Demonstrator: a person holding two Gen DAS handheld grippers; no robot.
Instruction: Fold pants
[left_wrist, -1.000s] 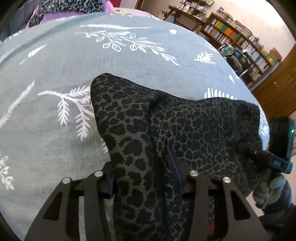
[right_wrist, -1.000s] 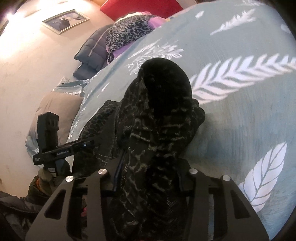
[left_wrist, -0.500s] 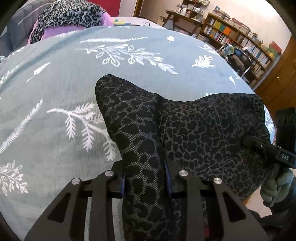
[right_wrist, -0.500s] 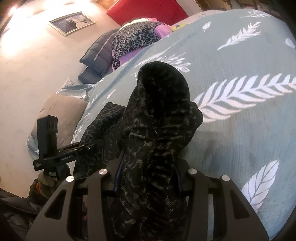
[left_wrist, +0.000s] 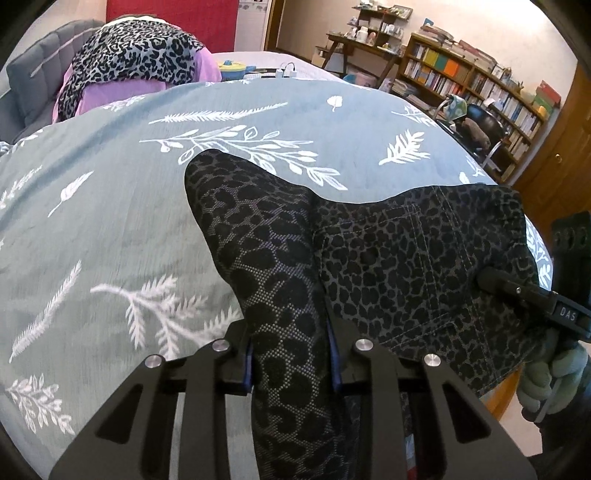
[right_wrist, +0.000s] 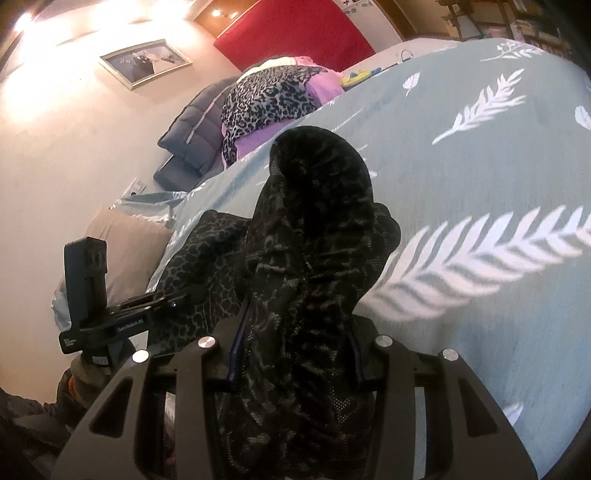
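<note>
While the leopard-print pants (left_wrist: 388, 258) lay bunched on the leaf-patterned bedspread (left_wrist: 110, 221), the left gripper (left_wrist: 291, 354) pinched one fold; at three o'clock, the right gripper (right_wrist: 295, 354) clamped another.

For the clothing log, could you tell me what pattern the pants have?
The pants have a dark grey-and-black leopard print, clearest in the left wrist view.
</note>
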